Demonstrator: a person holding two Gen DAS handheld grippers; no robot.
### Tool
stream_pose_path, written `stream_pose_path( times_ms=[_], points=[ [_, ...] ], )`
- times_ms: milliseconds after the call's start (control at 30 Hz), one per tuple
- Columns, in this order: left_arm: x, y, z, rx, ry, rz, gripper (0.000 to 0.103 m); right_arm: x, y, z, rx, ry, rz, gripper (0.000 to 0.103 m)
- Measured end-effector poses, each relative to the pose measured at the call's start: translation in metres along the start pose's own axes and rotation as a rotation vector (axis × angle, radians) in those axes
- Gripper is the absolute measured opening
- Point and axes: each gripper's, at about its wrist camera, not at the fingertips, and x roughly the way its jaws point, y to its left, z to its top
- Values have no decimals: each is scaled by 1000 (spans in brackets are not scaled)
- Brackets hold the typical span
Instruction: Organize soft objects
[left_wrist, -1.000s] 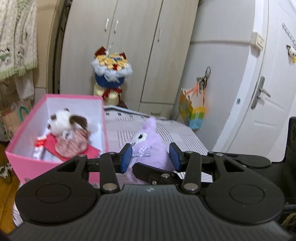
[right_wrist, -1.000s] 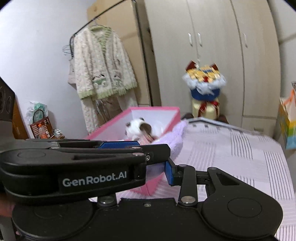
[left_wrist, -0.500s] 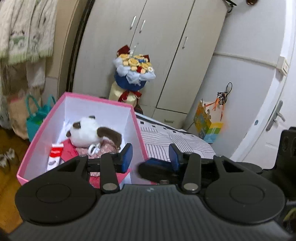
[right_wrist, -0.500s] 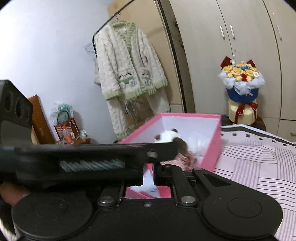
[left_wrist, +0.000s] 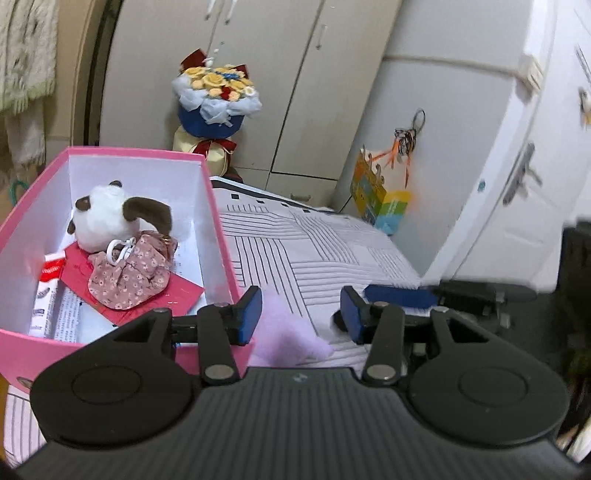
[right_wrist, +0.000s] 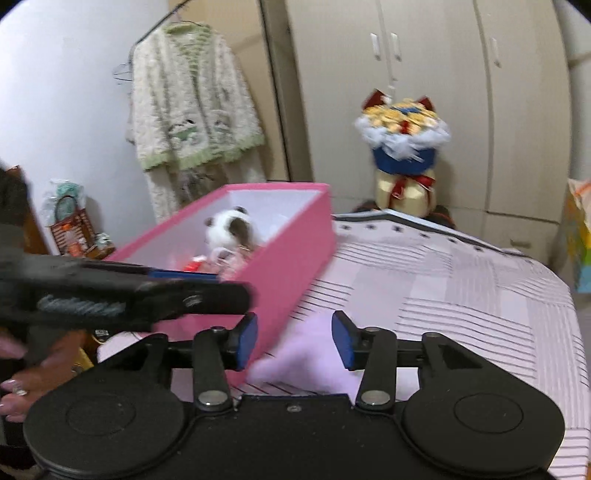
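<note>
Left tongs (left_wrist: 301, 315): spread wide, nothing gripped, hovering over the near end of the pink box (left_wrist: 221, 236) and the striped bedspread (left_wrist: 314, 251). Right tongs (right_wrist: 294, 339): also spread wide, empty. Purple plush (left_wrist: 284, 336) lying on the bedspread just beside the box's right wall, seen low between the blue pads in both wrist views; blurred, so shape and contact with the pads hard to tell — probably not touching. Same plush in right view (right_wrist: 314, 362), just beside the pink box (right_wrist: 288, 258).

Inside the box: white-and-brown plush (left_wrist: 110, 218) toward the far end, floral fabric pouch (left_wrist: 129, 273) against it on a red sheet (left_wrist: 177, 291), printed packets along the left wall. White-and-brown plush also visible from the right side (right_wrist: 231, 230).

Left tool body crossing the right view at left, person's hand (right_wrist: 22, 373) below it. Behind: flower bouquet (left_wrist: 216, 103) in front of the wardrobe (left_wrist: 258, 55), knit cardigan (right_wrist: 192, 103) on a rail, colourful gift bag (left_wrist: 380, 199) hanging by the door.
</note>
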Motion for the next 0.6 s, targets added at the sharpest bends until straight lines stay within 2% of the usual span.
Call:
stream_pose_path(
  times_ms=[133, 267, 433, 600],
  points=[
    [4, -10, -12, 24, 31, 13, 47, -1, -34, -1, 16, 45, -45, 56],
    [20, -23, -27, 40, 62, 59, 47, 9, -67, 2, 114, 92, 7, 56],
    [42, -44, -43, 87, 71, 121, 48, 32, -69, 4, 122, 152, 116, 60],
    [67, -60, -53, 122, 53, 234, 52, 66, -63, 3, 98, 237, 154, 60]
  ],
)
